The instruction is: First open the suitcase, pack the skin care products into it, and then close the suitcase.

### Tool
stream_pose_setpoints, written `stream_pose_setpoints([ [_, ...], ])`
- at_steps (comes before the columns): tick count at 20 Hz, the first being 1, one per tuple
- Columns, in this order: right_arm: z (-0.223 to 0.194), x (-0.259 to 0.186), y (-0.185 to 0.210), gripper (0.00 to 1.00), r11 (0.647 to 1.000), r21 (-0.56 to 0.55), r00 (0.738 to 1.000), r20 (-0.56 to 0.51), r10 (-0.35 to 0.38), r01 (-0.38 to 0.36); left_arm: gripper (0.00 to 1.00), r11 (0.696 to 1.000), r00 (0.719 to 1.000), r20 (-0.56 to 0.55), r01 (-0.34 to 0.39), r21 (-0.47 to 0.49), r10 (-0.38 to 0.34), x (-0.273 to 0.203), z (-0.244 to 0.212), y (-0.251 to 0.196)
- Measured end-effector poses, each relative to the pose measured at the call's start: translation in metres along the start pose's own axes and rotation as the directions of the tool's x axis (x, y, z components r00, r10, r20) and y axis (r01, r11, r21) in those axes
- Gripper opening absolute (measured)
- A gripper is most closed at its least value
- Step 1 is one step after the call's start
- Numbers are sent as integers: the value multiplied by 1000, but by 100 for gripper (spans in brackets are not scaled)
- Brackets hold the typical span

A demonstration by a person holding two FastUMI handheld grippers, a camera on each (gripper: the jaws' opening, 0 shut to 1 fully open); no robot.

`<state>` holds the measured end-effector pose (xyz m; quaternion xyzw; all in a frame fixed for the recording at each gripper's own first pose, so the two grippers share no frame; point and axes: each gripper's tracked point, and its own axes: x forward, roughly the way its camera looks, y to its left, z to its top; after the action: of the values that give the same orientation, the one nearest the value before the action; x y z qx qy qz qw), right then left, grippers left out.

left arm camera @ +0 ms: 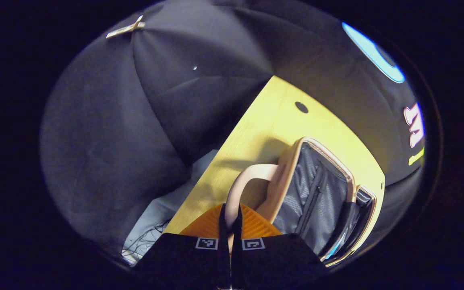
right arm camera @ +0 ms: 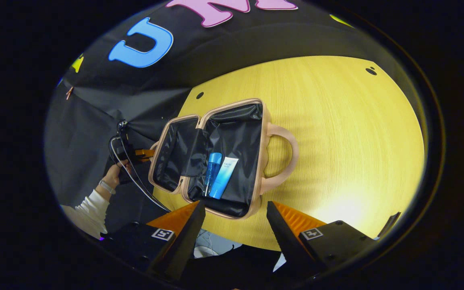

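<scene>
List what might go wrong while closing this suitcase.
The left gripper is shut on the beige suitcase's looped handle; a fast pull might drag the case rather than fold the lid. The blue bottle and blue-and-white tube lie loose inside the black-lined suitcase and may slide or get pinched.

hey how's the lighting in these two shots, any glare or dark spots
Right gripper view: bright glare patch on the table near the right gripper; suitcase lining dark, tube and bottle readable. Left gripper view: dimmer, suitcase handle casts a soft shadow; fisheye bends the table edge.
</scene>
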<state>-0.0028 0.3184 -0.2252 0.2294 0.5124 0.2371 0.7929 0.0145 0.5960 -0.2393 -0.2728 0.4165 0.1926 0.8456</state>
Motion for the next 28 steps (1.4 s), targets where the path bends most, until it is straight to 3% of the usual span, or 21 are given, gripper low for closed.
stream_pose_setpoints([
  [2, -2, -7, -2, 98, 1000, -5, 1000, 15, 18, -18, 6, 1000, 998, 54, 12, 18, -13, -22, 9, -12],
  [5, -2, -24, -7, 98, 999, -23, 997, 52, 50, -49, 6, 996, 982, 166, 79, 46, -86, -92, 30, -54],
  [7, -4, -41, -14, 97, 997, -33, 995, 71, 77, -74, 6, 987, 958, 243, 129, 97, -149, -146, 32, -99],
  [9, -3, -57, -19, 98, 995, -46, 992, 81, 93, -89, 6, 978, 941, 281, 154, 143, -189, -169, 25, -138],
  [12, -2, -81, -35, 97, 994, -63, 990, 108, 93, -86, 6, 947, 903, 329, 195, 256, -275, -212, 6, -210],
  [15, -6, -109, -61, 97, 995, -67, 987, 138, 88, -79, 6, 894, 852, 329, 296, 337, -406, -240, -27, -296],
  [18, -9, -134, -81, 97, 997, -52, 985, 160, 66, -58, 6, 829, 818, 269, 382, 408, -509, -235, -68, -377],
  [21, -18, -153, -109, 97, 999, -19, 983, 181, 43, -41, 6, 781, 812, 165, 452, 432, -560, -211, -120, -434],
  [25, -24, -170, -134, 97, 1000, 9, 979, 205, -2, 1, 6, 734, 837, 45, 451, 509, -545, -144, -183, -488],
  [28, -31, -185, -150, 97, 998, 60, 970, 241, -33, 19, 7, 711, 882, -47, 408, 572, -468, -93, -225, -511],
])
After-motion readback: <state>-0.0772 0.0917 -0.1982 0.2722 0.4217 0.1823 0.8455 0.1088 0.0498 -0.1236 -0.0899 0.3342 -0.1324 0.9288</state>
